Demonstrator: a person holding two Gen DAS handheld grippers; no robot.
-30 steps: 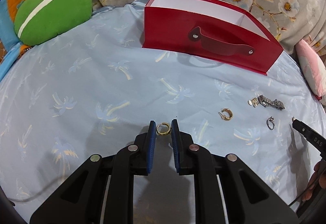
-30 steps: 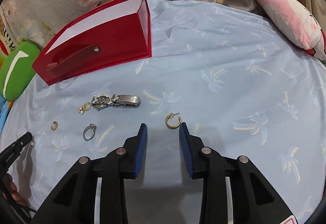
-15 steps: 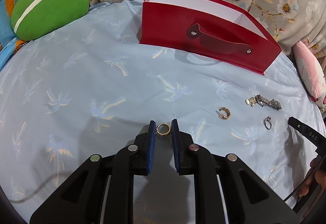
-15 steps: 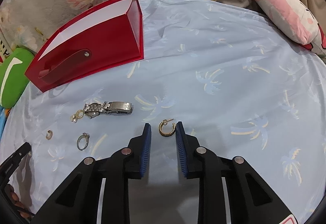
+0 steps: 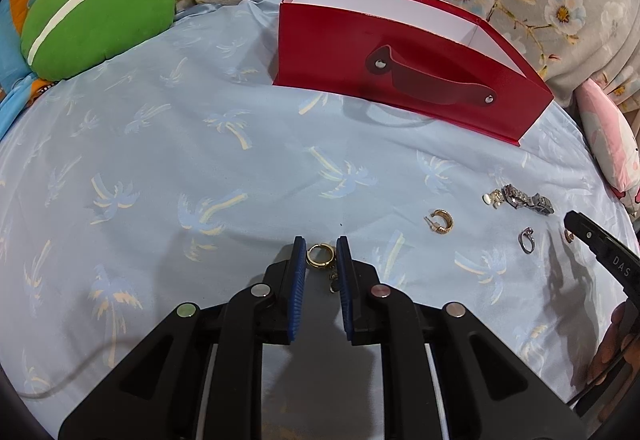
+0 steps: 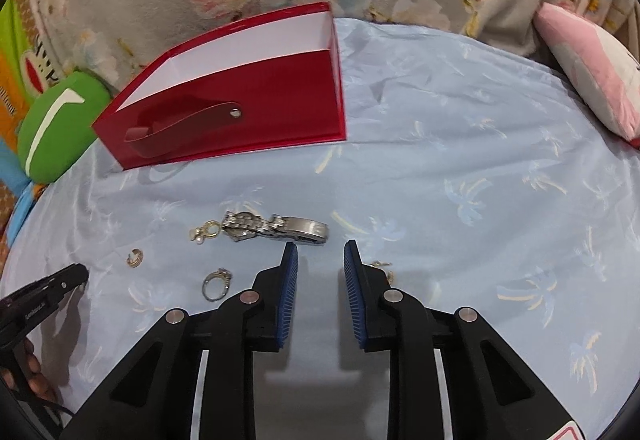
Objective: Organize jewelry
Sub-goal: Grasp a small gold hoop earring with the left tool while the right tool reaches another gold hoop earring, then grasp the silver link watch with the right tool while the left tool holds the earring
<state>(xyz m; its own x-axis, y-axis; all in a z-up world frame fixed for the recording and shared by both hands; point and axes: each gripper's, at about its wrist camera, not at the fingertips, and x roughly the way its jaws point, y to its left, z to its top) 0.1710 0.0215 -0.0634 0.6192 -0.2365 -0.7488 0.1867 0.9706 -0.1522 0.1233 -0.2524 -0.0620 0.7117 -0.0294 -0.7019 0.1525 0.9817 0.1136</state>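
1. Closest in, well short of the red box [image 6: 240,108]: right gripper [image 6: 320,252] shifted sideways from where it was half a second ago. Jaws narrower than a second ago, yet part-way spread with only bare bed sheet [image 6: 440,180] between the pads.
2. Just beside its right finger, on the side away from the red box's handle: gold hoop earring [image 6: 380,264], half hidden behind that finger. Framed between the pads half a second ago, now outside them. Probably a missed grab, so that earring counts as not yet collected and needs a fresh line-up.
3. Same near distance from the red box, in the left wrist view: left gripper [image 5: 320,245] unmoved, jaws nearly together and pinching a gold ring [image 5: 320,256] by its sides, as a second ago. Cannot tell whether the ring is clear of the sheet. Some small dark bit lower between the fingers, too small to name.
4. Further toward the red box, loose on the sheet: silver ring [image 6: 216,282], second hoop earring [image 5: 440,221], then pearl charm [image 6: 204,231] touching the steel watch [image 6: 276,230].
5. Farthest: the red box itself, upright, open-topped and white-lined. No jewelry visible inside from here, so sorting looks barely begun.
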